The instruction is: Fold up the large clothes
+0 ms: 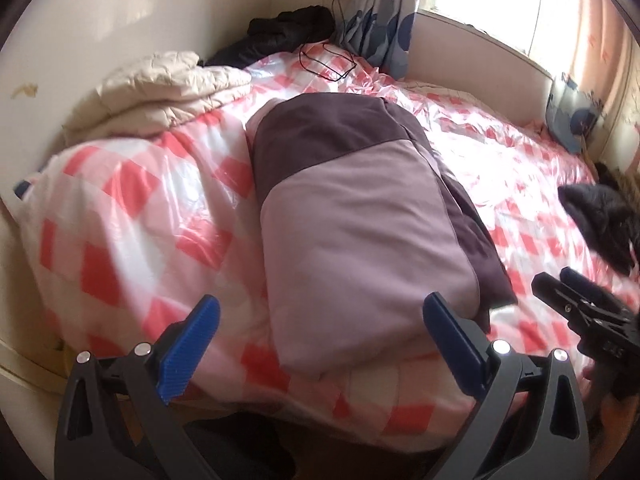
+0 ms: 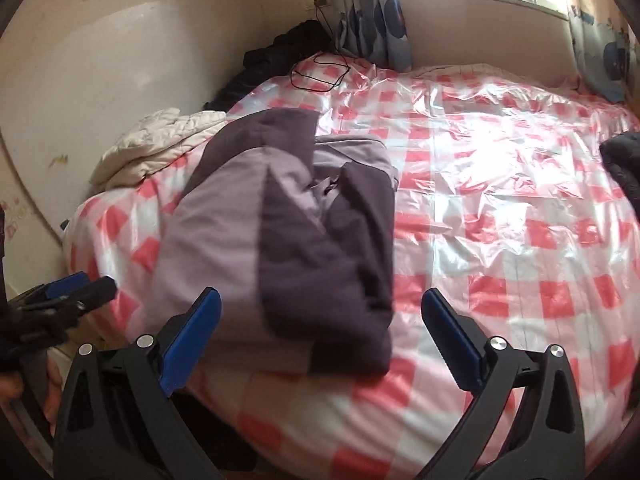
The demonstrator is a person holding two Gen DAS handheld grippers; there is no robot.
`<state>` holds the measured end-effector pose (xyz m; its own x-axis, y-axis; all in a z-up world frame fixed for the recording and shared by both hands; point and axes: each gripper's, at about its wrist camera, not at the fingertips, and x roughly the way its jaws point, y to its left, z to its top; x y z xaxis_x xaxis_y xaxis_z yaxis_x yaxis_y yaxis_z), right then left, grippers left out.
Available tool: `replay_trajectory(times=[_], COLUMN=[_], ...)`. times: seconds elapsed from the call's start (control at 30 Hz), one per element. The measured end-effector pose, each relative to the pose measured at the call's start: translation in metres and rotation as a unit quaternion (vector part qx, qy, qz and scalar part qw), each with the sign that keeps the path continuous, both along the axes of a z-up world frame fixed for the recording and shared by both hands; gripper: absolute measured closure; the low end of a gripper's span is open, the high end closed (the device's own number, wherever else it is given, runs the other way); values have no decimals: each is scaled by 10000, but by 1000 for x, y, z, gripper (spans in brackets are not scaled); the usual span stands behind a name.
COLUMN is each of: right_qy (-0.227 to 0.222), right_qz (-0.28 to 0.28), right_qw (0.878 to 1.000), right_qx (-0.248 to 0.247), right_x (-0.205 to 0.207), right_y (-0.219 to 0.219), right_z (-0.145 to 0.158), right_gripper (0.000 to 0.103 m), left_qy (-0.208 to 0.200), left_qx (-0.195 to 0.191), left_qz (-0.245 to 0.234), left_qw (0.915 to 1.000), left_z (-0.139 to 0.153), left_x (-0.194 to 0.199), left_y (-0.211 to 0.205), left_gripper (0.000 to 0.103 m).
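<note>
The two-tone lilac and dark plum fleece garment [image 1: 352, 216] lies partly folded as a long bundle on the bed with the pink-and-white checked glossy cover [image 1: 120, 216], its near end at the bed's front edge.

Left tool [image 1: 320, 344]: blue pads spread wide, holding nothing. The garment lies dead ahead at 12 o'clock, its near lilac end between the two pads in the picture, though I cannot tell whether anything touches. The long axis runs from 6 to 12 o'clock, straight away from this tool.

Right tool [image 2: 322, 336]: likewise spread apart and empty. From its camera the garment [image 2: 288, 232] sits at 11 to 12 o'clock, with the dark plum flap nearest. The left tool appears the better centred on the bundle; the right stands off toward the bundle's right flank.

Hard to make out:
- Sleeves and hem are tucked or buried; their positions cannot be told.
- Both views are blurred.
- The dark item [image 1: 600, 220] at 3 o'clock is cut off by the frame.
- The cream quilted bedding [image 1: 160, 88] at 10 o'clock lies just beside the garment's far left.
</note>
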<state>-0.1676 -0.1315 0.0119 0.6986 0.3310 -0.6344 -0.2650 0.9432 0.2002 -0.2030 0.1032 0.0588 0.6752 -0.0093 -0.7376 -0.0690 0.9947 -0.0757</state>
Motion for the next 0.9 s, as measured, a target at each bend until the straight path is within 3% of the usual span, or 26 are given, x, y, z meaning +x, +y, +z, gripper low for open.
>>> replay_trajectory(times=[0.27,0.9], right_qy=[328,432], right_qz=[-324,-119], right_qw=[9981,9967], right_qx=[-409,-672], right_x=[-27,-29], right_y=[15,29], right_z=[14,15], right_gripper=[6,6], left_qy=[128,254], left_qx=[300,119], left_qz=[302,176], left_qw=[9990,9995], left_z=[6,4], left_x=[-33,-28], left_y=[-3,-4], left_gripper=[6,6])
